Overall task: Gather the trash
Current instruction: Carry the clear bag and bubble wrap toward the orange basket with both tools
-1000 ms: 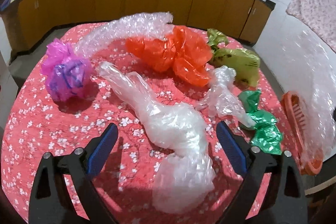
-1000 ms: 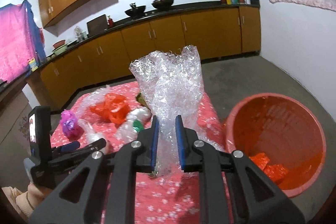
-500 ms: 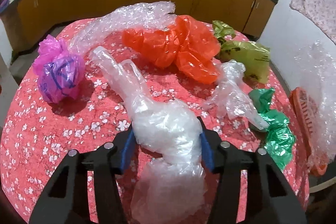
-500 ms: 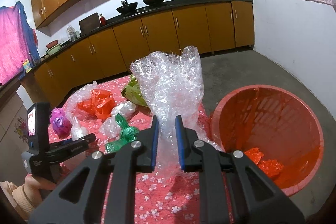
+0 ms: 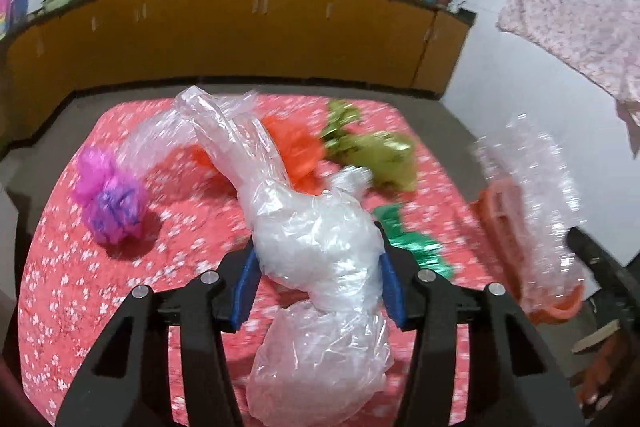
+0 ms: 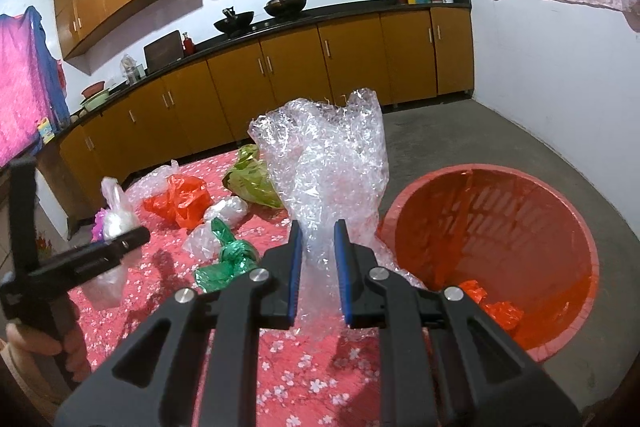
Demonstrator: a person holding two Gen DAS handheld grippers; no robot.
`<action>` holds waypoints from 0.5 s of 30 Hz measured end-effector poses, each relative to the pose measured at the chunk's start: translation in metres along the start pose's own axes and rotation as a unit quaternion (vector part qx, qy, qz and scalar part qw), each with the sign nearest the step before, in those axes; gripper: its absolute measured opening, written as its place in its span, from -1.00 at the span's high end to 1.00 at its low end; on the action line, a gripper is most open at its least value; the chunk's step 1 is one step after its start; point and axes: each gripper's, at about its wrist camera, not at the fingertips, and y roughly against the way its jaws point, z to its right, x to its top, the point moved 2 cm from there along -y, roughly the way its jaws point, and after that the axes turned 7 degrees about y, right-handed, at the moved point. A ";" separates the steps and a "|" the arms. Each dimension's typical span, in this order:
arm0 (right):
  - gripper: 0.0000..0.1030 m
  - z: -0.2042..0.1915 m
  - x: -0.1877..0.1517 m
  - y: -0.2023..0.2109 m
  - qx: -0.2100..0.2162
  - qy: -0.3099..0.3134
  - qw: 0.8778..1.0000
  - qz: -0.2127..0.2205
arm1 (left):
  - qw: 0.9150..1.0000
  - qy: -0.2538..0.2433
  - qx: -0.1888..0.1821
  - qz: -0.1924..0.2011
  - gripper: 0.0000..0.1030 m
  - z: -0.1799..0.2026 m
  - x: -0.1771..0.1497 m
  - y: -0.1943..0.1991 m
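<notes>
- Left gripper [image 5: 316,283] clamps a clear plastic bag [image 5: 312,251], lifted above the red floral table [image 5: 80,291].
- Right gripper [image 6: 317,267] pinches a bubble wrap sheet [image 6: 328,163] upright, just beside the orange bin [image 6: 520,227] at the table's edge.

Home kitchen, wooden cabinets [image 6: 280,75], woks [image 6: 234,21] on counter

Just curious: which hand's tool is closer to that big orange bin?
Right. The right tool, clamped on bubble wrap, sits just beside the orange bin. The left tool, holding a clear plastic bag, is farther off across the table.
</notes>
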 end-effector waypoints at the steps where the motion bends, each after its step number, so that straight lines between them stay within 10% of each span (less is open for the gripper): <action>1: 0.67 0.001 -0.001 0.002 -0.001 -0.001 1.000 0.001 | 1.000 -0.006 -0.008 0.003 -0.01 0.007 0.001 0.003; 15: 0.67 0.044 -0.014 0.025 -0.032 -0.035 0.999 0.009 | 0.993 -0.086 -0.086 0.012 -0.01 0.080 0.001 0.012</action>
